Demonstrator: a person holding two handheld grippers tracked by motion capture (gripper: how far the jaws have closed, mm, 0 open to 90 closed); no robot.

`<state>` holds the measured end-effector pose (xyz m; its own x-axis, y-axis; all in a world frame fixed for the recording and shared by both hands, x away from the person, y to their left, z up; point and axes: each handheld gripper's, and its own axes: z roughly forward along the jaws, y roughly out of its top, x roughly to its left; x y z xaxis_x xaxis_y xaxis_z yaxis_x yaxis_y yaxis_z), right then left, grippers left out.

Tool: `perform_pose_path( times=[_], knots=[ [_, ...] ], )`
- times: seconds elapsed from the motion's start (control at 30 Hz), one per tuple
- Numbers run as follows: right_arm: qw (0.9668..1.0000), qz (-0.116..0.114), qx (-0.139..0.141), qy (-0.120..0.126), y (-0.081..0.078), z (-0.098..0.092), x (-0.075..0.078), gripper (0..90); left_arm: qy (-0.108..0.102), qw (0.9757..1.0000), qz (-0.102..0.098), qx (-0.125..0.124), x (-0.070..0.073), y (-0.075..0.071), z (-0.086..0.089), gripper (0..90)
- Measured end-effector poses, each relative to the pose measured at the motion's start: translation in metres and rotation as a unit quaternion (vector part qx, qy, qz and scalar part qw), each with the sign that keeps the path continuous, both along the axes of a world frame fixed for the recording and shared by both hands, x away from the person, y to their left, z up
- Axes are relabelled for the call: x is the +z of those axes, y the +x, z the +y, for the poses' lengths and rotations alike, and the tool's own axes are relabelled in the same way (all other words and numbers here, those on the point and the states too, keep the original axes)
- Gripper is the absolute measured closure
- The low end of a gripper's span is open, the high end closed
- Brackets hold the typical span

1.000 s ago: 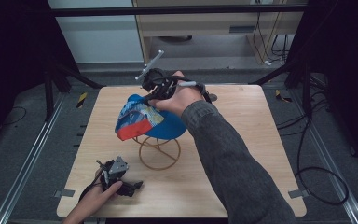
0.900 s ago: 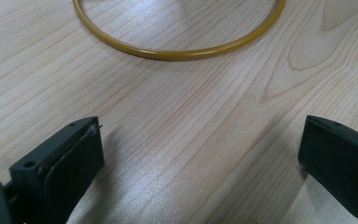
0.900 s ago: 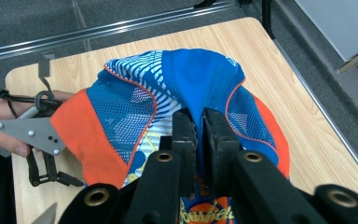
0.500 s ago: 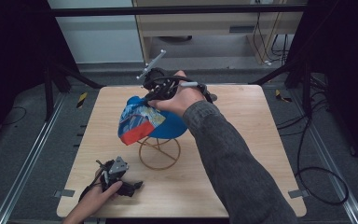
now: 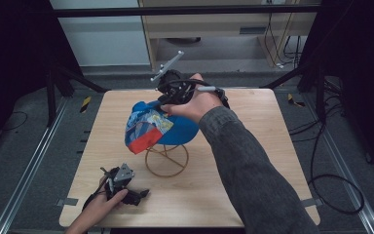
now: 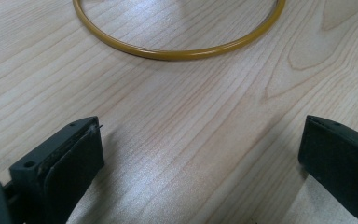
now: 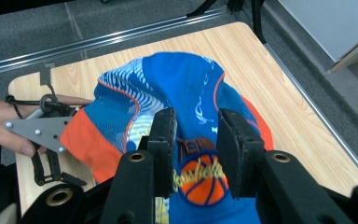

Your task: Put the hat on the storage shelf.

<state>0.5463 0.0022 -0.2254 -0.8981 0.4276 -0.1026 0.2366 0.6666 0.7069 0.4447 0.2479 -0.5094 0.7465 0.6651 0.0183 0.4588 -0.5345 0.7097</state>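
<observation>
A blue cap (image 5: 151, 127) with an orange brim and a basketball print sits on a gold wire stand (image 5: 166, 161) in the middle of the wooden table (image 5: 102, 126). My right gripper (image 5: 162, 104) hovers at the cap's far side. Its jaws have just been opening, and in the right gripper view they (image 7: 196, 126) stand apart over the cap's crown (image 7: 186, 93) without pressing on it. My left gripper (image 5: 141, 194) rests on the table at the front left, open (image 6: 200, 149) and with nothing in it. The stand's ring base (image 6: 177, 51) lies ahead of it.
The table's front and right edges are close. Metal floor rails (image 5: 29, 170) run along both sides, and cables (image 5: 331, 190) lie on the floor at the right. A cabinet (image 5: 214, 29) stands behind the table. The left gripper's grey plate (image 7: 37, 130) lies beyond the cap's brim.
The right gripper's jaws have parted from the cap's crown. The cap has settled slightly rightward on the stand. The left gripper has stayed put.
</observation>
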Motion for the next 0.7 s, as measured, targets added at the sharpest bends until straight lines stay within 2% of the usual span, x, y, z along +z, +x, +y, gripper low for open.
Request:
perform_pose_path(
  times=[0.7],
  knots=[
    [0.9992, -0.006, -0.023, 0.033, -0.01, -0.045, 0.006, 66.7, 0.001, 1.0, 0.0, -0.001, 0.0, 0.0, 0.0, 0.0]
  ],
)
